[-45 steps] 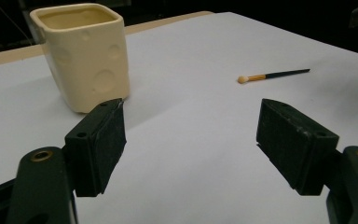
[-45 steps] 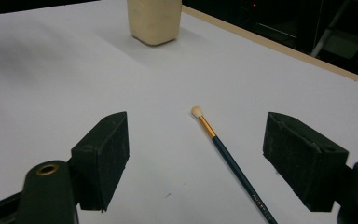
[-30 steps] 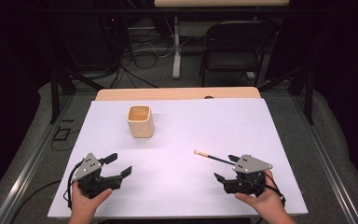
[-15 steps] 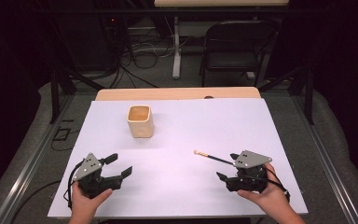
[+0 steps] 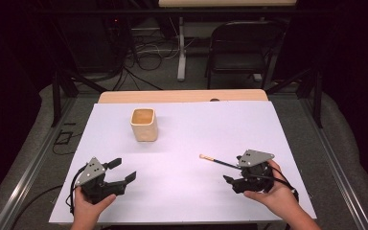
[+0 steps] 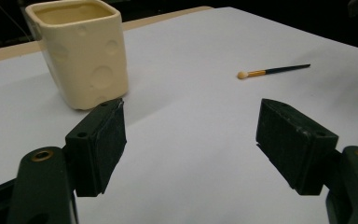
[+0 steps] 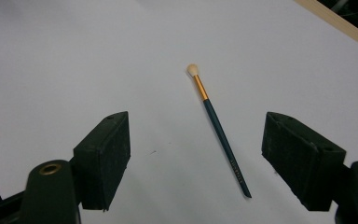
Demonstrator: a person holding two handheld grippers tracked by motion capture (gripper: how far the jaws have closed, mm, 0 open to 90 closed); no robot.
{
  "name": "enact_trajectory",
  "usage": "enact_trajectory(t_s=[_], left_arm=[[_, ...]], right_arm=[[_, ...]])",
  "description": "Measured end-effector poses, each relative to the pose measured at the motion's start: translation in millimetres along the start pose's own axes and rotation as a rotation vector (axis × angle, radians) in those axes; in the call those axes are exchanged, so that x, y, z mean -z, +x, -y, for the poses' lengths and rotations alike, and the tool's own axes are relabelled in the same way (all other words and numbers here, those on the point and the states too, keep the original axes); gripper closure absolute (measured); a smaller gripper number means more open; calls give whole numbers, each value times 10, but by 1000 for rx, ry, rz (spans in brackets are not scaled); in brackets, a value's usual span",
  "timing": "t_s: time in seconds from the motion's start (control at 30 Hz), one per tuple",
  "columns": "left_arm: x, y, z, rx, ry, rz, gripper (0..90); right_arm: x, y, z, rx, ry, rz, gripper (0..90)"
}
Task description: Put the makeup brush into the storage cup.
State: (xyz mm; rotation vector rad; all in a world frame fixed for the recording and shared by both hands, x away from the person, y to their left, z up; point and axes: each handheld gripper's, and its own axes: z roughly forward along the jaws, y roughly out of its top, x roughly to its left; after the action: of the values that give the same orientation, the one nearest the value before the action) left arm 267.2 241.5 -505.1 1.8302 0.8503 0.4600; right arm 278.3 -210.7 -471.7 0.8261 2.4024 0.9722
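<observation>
Both grippers stand wide open and empty. Since a second ago the right gripper [image 5: 235,178] has edged in toward the small brush [image 7: 218,127], likely lining up a pick; the left gripper [image 5: 120,171] has stayed put. Its view shows the cream cup [image 6: 81,51] close up; the right gripper view shows the brush lying flat between its jaws.

In the high view the right tongs [image 5: 231,178] cover the rear end of the brush [image 5: 214,160] — whether it lies between the jaws cannot be told there. The cup [image 6: 80,51] is cut off by the top edge of the left gripper view — and small lettering on the brush handle is unreadable.
</observation>
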Motion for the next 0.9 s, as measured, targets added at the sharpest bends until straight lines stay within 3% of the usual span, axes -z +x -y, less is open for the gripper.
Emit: enact_trajectory(t_s=[0.9], left_arm=[[-10, -11, 4, -7, 9, 2, 246]], right_arm=[[-151, -119, -326, 89, 159, -13, 174]])
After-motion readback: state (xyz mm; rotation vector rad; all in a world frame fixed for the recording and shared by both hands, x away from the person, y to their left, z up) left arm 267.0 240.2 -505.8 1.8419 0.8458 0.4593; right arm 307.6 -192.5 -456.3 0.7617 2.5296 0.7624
